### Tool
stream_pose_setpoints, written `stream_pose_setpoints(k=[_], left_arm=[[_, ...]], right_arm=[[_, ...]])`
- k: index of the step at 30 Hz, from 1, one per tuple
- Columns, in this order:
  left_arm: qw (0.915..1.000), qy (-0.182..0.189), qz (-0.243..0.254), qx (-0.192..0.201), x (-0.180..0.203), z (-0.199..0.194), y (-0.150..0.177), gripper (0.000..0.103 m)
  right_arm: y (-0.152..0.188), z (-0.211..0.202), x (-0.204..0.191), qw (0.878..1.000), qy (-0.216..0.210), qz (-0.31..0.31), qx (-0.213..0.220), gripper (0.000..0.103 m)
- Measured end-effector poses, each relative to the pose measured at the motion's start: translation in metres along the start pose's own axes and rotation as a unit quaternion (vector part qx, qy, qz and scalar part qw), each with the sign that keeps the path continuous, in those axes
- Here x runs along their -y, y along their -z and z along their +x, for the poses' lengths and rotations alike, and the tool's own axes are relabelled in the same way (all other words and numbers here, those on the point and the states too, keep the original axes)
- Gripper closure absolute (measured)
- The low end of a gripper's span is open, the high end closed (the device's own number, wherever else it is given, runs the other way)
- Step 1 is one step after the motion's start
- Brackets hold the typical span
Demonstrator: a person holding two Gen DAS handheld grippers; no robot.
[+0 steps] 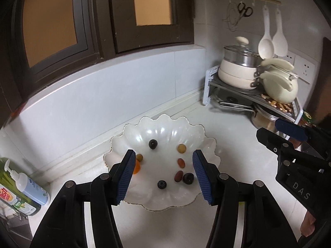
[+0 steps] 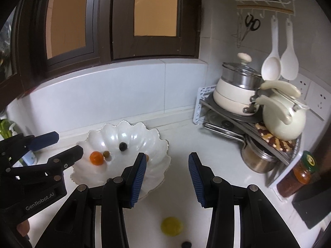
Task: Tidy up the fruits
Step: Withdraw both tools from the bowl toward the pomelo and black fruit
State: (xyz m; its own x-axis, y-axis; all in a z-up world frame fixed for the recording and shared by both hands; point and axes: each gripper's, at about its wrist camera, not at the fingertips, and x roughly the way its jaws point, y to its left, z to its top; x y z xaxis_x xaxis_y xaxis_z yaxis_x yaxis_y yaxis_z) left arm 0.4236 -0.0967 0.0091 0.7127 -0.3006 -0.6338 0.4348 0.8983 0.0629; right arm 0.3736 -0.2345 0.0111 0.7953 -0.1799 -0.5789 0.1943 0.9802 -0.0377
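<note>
A white scalloped bowl (image 1: 132, 128) (image 2: 124, 124) sits on the white counter and holds several small fruits. Among them are a dark grape (image 1: 153, 144) (image 2: 123, 146), an orange fruit (image 1: 137, 168) (image 2: 96, 158), a yellow-green grape (image 1: 181, 148) and a blueberry (image 1: 161, 184). My left gripper (image 1: 163, 153) (image 2: 69, 142) hangs over the bowl, open, with no fruit between its pads. My right gripper (image 2: 167, 155) (image 1: 266, 127) is open above bare counter just right of the bowl, holding nothing. On the counter near me lie a yellow fruit (image 2: 171, 226) and a blueberry (image 2: 186, 244).
A corner rack (image 2: 227, 119) at the back right carries cream pots, a kettle (image 2: 283, 122) and a steel pot. A jar (image 2: 298, 173) stands beside it. Soap bottles (image 1: 22, 188) stand at the left. Spoons and scissors hang on the wall below a dark window frame.
</note>
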Motion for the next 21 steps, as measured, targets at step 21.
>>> stream_pose_setpoints(k=[21], left_arm=[[0.9974, 0.048, 0.052, 0.015, 0.041, -0.038, 0.029, 0.045]], right_arm=[[0.055, -0.052, 0.029, 0.999, 0.023, 0.041, 0.006, 0.059]])
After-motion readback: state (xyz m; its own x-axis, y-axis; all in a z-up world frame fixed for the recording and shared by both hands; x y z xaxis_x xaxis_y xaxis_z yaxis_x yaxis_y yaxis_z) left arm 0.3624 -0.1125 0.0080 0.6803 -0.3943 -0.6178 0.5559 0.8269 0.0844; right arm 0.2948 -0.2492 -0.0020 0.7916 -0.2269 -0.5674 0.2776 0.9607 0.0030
